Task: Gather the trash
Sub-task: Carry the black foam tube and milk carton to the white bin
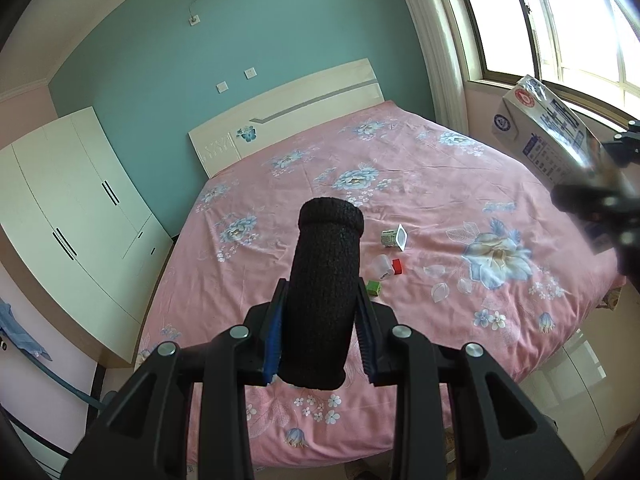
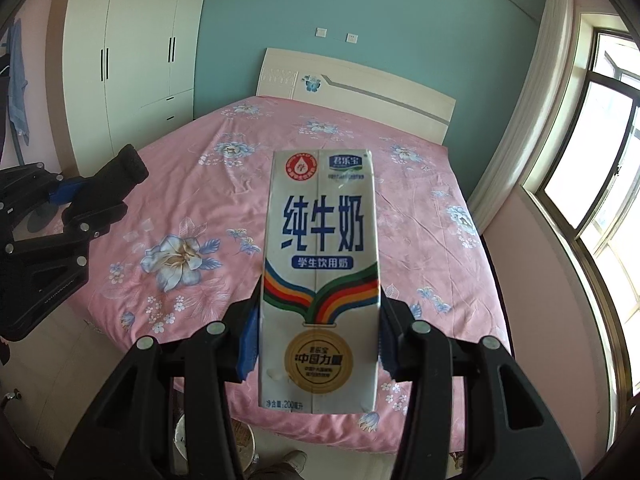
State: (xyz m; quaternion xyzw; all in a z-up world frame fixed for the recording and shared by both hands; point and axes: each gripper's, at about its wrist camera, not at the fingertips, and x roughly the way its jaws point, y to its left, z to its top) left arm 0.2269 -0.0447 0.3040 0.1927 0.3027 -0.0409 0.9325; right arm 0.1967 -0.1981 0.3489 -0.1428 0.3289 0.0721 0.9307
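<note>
Both loads lifted above the bed (image 1: pixel 400 184).
Left hand-held gripper (image 1: pixel 320 320) clamped on black roll (image 1: pixel 324 280), right hand-held gripper (image 2: pixel 318 332) on milk carton (image 2: pixel 320 272); could slip if tilted.

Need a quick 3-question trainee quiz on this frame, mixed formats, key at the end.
1. True or false: the left gripper is empty.
2. Multiple choice: the right gripper is shut on a) a green box b) a milk carton c) a red cap.
3. Fill in: the small items not yet collected, a white cup, a clear container with a red cap and a green box, lie on the ____.

Key:
1. False; it is shut on a black foam tube.
2. b
3. bed, on its pink floral cover.
</note>
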